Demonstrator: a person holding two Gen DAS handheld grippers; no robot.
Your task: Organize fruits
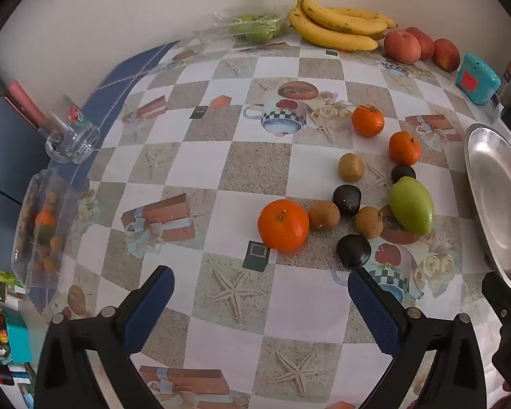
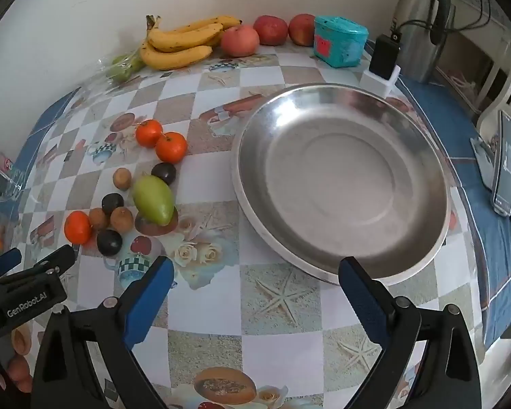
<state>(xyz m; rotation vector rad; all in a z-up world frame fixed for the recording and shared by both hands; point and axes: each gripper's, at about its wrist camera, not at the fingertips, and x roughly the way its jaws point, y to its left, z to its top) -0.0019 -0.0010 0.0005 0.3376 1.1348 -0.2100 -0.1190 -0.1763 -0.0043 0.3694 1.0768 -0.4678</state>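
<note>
Both tools hang above the bench point(image 1: 201, 167), tilted steeply down, and neither holds anything. The left gripper point(image 1: 260, 298) has its fingers point(image 1: 155, 301) spread wide over bare cloth, just short of the nearest tangerine point(image 1: 283, 225). That spread looks suited to taking a round fruit from above. The right gripper point(image 2: 253, 291) is likewise wide open, poised at the near rim of the steel dish point(image 2: 340, 177), which is empty and so seems the place meant for the fruit.

The loose fruit lies in a cluster left of the dish: two more tangerines point(image 2: 160, 141), a green mango point(image 2: 153, 199), three dark plums point(image 1: 353, 251) and small brown longans point(image 1: 323, 215), several touching. The packed cluster makes a clean pick easier at its edge, which may be why the left tool faces the outlying tangerine.

Bananas point(image 2: 180, 42) and apples point(image 2: 240, 40) rest along the wall, well apart from the pile. Nothing has yet reached the dish.
</note>
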